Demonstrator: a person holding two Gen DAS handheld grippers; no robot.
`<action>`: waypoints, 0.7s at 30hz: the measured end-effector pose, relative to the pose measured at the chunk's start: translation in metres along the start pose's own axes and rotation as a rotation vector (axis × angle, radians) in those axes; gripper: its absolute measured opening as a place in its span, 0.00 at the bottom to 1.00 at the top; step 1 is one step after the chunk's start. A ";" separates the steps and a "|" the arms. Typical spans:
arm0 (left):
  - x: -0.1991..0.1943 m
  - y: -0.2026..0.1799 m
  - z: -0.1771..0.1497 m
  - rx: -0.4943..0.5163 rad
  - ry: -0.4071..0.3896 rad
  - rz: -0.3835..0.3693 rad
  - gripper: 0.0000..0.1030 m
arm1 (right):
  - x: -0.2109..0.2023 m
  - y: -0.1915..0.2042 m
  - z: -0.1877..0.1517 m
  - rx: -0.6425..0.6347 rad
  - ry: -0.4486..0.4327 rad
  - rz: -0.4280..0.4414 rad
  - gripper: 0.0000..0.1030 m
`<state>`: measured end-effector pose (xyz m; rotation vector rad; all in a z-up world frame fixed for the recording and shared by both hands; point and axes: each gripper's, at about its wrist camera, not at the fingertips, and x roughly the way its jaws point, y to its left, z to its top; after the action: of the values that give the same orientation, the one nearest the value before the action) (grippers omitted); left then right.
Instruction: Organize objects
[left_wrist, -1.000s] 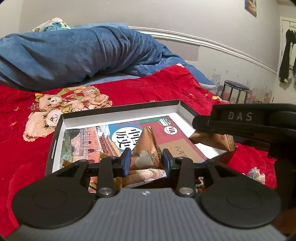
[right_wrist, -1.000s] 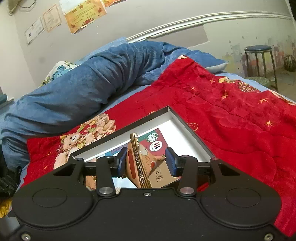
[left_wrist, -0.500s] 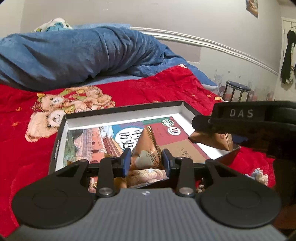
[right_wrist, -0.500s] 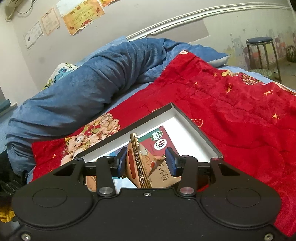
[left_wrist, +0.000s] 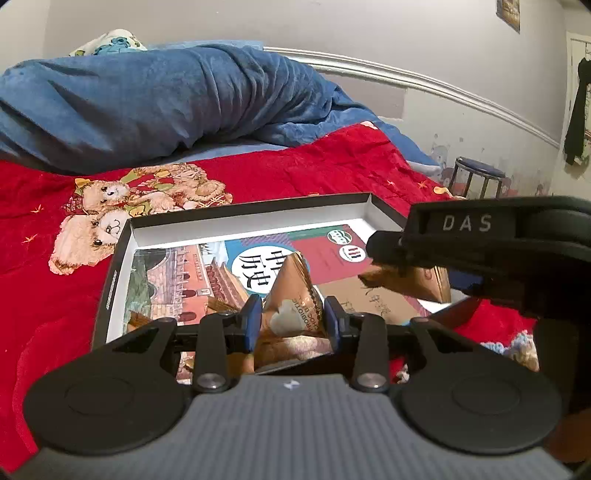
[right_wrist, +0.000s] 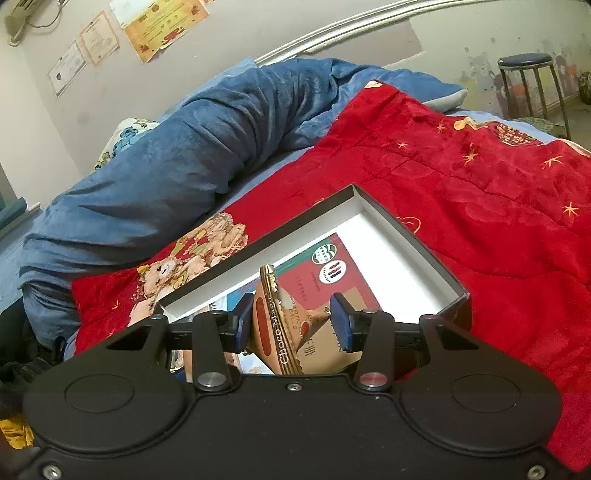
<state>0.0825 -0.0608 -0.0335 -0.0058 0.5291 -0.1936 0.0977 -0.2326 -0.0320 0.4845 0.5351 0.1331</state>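
Each gripper, left (left_wrist: 291, 319) and right (right_wrist: 291, 326), clamps a snack packet (left_wrist: 291, 310) (gold-brown) above the box (left_wrist: 251, 214).

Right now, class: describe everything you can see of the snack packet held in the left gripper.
The snack packet is a small pyramid-shaped pouch of shiny brown-gold foil with a crimped seam and partly readable print, including a pale heart. It stands point up, pinched on both sides by the left gripper's blue pads, above the near edge of the open box, over the book inside.
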 end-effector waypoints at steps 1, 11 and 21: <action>0.001 0.000 0.000 0.002 -0.002 0.003 0.39 | 0.000 0.001 -0.001 -0.006 0.000 -0.005 0.42; 0.001 0.001 -0.002 -0.013 0.018 0.008 0.39 | -0.006 0.000 0.004 -0.004 -0.025 0.003 0.42; 0.000 -0.006 -0.006 0.033 0.011 0.028 0.39 | -0.010 -0.004 0.006 0.020 -0.033 0.024 0.41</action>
<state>0.0790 -0.0662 -0.0382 0.0346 0.5371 -0.1746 0.0925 -0.2409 -0.0246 0.5122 0.4987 0.1430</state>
